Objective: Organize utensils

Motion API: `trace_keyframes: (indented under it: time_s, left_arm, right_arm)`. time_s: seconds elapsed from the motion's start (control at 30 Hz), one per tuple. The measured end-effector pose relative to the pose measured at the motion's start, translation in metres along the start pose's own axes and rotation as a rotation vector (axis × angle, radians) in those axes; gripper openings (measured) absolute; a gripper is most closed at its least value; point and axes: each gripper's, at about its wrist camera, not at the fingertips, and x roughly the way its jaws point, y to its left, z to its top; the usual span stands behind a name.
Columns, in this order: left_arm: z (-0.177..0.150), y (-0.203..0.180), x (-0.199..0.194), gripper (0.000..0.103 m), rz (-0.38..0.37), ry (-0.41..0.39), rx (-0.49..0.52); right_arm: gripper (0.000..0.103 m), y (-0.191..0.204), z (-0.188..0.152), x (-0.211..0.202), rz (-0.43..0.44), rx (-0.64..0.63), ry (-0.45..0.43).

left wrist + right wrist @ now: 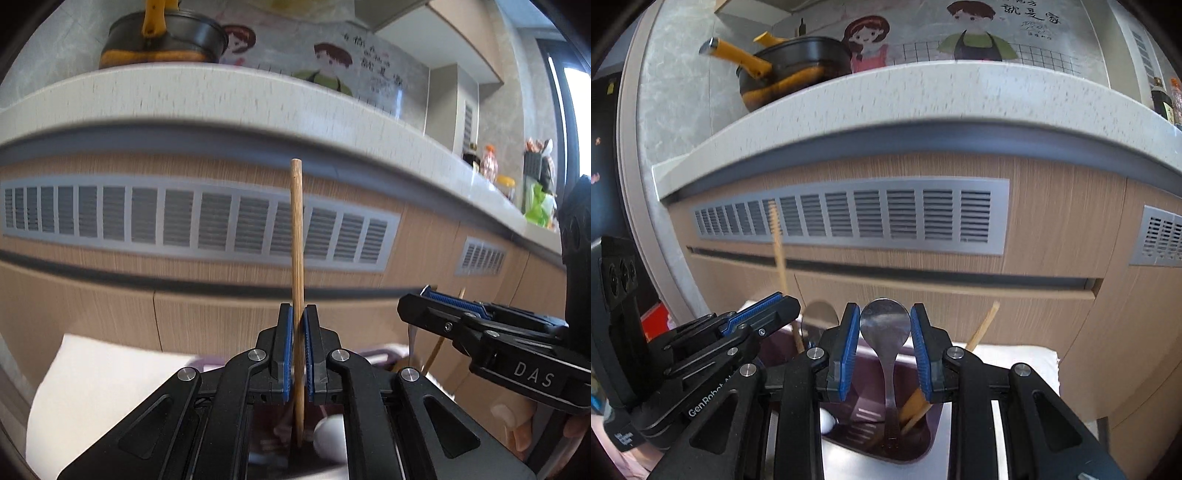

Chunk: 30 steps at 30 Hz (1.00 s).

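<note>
My left gripper [297,314] is shut on a wooden chopstick [296,229] that stands upright, its lower end reaching down between the fingers toward the purple utensil holder [373,354]. In the right wrist view, my right gripper [884,314] is shut on the bowl of a metal spoon [884,325], whose handle runs down into the purple holder [879,452]. The holder also has another chopstick [982,325], a slotted utensil [862,417] and a white rounded piece [827,421]. The left gripper [775,299] sits just left of the right one.
The holder stands on a white cloth [1015,354]. Straight ahead is a wooden cabinet front with grey vents [849,221] under a pale counter edge [886,96]. A black pot with a yellow handle [794,70] sits on the counter, and bottles [491,166] stand far right.
</note>
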Motion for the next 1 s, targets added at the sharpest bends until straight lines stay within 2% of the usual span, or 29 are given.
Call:
trace_keyframes:
  time_s: [0.23,0.37,0.43,0.5,0.57,0.77,1.0]
  left_arm:
    - [-0.016,0.003,-0.002,0.009,0.003,0.074,-0.022]
    - [-0.018,-0.001,-0.01,0.018,0.018,0.094,-0.021]
    - [-0.019,0.0,-0.015,0.024,0.024,0.101,-0.023]
    - [-0.021,0.002,-0.023,0.03,0.034,0.102,-0.025]
    - [-0.022,0.003,-0.031,0.039,0.047,0.106,-0.024]
    - [-0.022,0.003,-0.056,0.047,0.065,0.111,-0.039]
    - [-0.02,-0.008,-0.095,0.059,0.077,0.107,-0.023]
  right_arm:
    - [0.026,0.003,-0.017,0.005,-0.004,-0.008,0.049]
    - [0.028,0.006,-0.022,0.008,-0.004,-0.012,0.098]
    - [0.034,0.007,-0.025,0.009,-0.003,-0.012,0.123]
    - [0.052,0.008,-0.027,0.006,-0.002,-0.005,0.13]
    - [0.059,0.009,-0.027,-0.001,-0.008,0.002,0.12]
    - [0.064,0.013,-0.027,-0.028,-0.023,0.01,0.103]
    - [0.066,0.015,-0.03,-0.071,-0.034,0.025,0.073]
